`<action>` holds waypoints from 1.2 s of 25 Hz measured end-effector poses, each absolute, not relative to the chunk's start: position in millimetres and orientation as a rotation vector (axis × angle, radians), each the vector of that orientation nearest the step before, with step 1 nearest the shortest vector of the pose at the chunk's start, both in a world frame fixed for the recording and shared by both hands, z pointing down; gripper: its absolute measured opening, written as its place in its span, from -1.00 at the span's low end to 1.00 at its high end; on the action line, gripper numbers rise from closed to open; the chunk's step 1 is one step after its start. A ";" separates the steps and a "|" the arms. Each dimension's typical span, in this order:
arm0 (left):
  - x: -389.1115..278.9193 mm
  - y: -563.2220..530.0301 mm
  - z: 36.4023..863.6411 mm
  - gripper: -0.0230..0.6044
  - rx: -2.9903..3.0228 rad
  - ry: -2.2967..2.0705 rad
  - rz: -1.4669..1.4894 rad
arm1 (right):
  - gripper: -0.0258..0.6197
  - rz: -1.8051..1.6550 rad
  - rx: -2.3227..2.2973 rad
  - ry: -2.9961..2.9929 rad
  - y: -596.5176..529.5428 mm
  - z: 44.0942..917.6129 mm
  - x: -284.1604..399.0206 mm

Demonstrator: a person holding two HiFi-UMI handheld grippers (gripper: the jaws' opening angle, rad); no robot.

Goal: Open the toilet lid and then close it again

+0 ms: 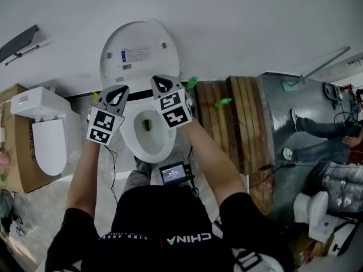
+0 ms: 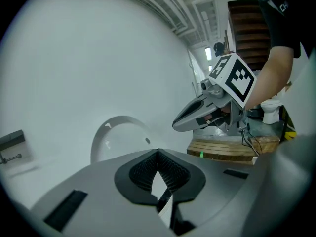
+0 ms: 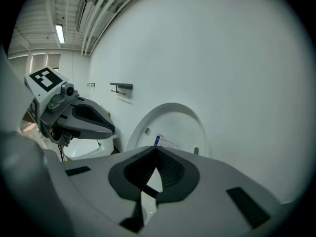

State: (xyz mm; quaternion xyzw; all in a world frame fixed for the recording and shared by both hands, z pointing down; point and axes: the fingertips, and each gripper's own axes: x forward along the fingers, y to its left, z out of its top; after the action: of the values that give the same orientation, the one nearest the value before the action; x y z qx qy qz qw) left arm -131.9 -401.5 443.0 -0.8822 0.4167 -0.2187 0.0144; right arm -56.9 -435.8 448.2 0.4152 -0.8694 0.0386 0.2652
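Observation:
The white toilet lid [image 1: 139, 52] stands raised and leans back against the wall, with a label on its inner face. Below it lies the open bowl [image 1: 148, 146]. My left gripper [image 1: 118, 89] and right gripper [image 1: 160, 80] are side by side over the back of the bowl, near the lid's lower edge, both shut and holding nothing. The lid [image 2: 116, 132] rises just beyond my left gripper [image 2: 158, 152] in the left gripper view, with the right gripper [image 2: 205, 115] beside it. In the right gripper view the lid [image 3: 173, 127] stands ahead of my right gripper [image 3: 157, 150].
A second white toilet [image 1: 48, 135] sits on a cardboard box at the left. Wooden pallets [image 1: 232, 118] stand to the right of the bowl. A person's legs [image 1: 317, 130] show at the far right. A small screen device [image 1: 174, 173] hangs at the person's waist.

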 end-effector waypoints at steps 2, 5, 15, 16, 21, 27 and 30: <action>-126.5 -383.3 445.4 -0.90 -2.727 1.306 -0.708 | -0.88 0.118 1.117 -2.361 -420.7 450.1 -49.1; -113.2 -346.8 450.6 -0.90 -2.689 1.342 -0.749 | -0.88 0.124 1.104 -2.388 -385.5 451.0 -27.8; -32.3 -211.6 449.3 -0.90 -2.622 1.416 -0.796 | -0.88 0.059 1.018 -2.439 -257.2 453.6 60.9; -28.7 -201.4 447.6 -0.90 -2.619 1.422 -0.801 | -0.88 0.060 1.014 -2.449 -248.6 452.5 63.2; -30.4 -154.4 440.8 -0.89 -2.594 1.458 -0.829 | -0.88 0.070 0.992 -2.487 -208.1 445.1 61.2; -45.1 -116.7 434.2 -0.90 -2.630 1.483 -0.766 | -0.88 0.093 0.999 -2.501 -161.8 438.5 46.8; -53.1 -101.6 436.2 -0.90 -2.663 1.469 -0.736 | -0.88 0.112 1.024 -2.486 -144.4 438.1 38.3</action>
State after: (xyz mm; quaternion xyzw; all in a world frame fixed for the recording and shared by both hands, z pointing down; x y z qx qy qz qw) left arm -53.1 -101.6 436.2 -0.8510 0.4695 -0.2353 0.0061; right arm 38.3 -144.4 438.1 0.3707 -0.9006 0.0407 0.2233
